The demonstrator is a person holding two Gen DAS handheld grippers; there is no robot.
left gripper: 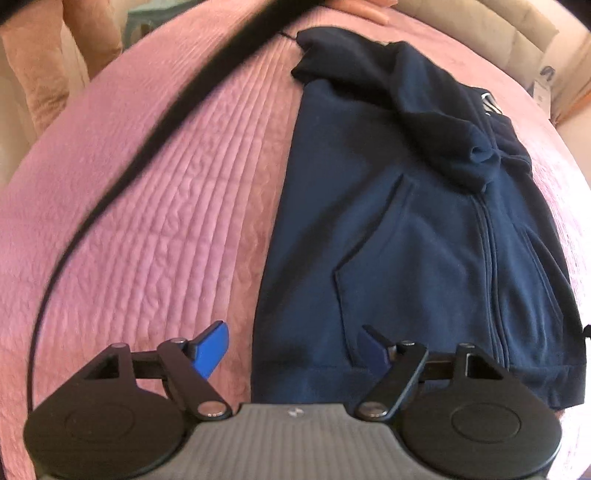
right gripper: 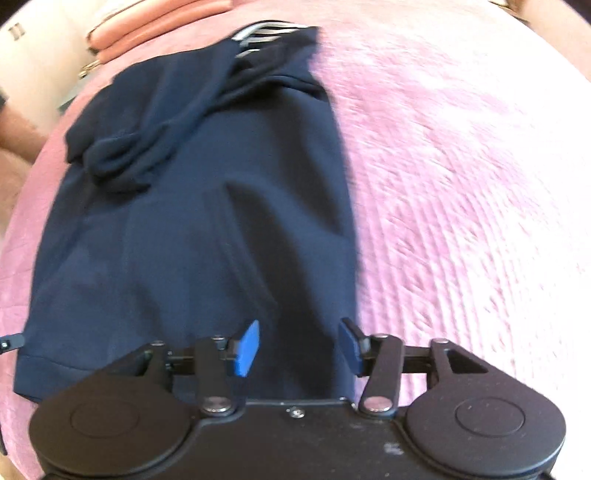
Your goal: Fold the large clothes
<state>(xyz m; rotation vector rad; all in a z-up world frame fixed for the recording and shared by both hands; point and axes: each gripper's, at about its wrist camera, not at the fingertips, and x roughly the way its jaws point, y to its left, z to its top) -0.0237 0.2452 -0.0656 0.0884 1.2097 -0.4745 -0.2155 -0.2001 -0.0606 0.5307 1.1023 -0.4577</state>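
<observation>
A pink quilted bedspread (left gripper: pixel 155 206) covers the whole bed, stitched in long parallel ridges, and it carries the only load in sight: a navy zip-up hoodie (left gripper: pixel 406 229) lying flat on it, hem toward both cameras, already narrowed into a long panel. 1 sleeve (left gripper: pixel 436 122) is folded diagonally across the chest, its cuff bunched near the zipper (left gripper: pixel 489 236). The kangaroo pocket (left gripper: pixel 376 266) sits flat on the front; I cannot tell whether anything is in it. At the far end, in the right wrist view, a striped lining (right gripper: pixel 266 35) shows at the collar. The left gripper (left gripper: pixel 291 350) hangs over the hem's left corner, its 2 blue fingers (left gripper: pixel 210 349) spread wide, 1 above the bedspread and 1 above the cloth, holding nothing. The right gripper (right gripper: pixel 299 350) sits over the hem's right side, fingers likewise apart and empty. A black cable (left gripper: pixel 122 173) curves across the bedspread.
</observation>
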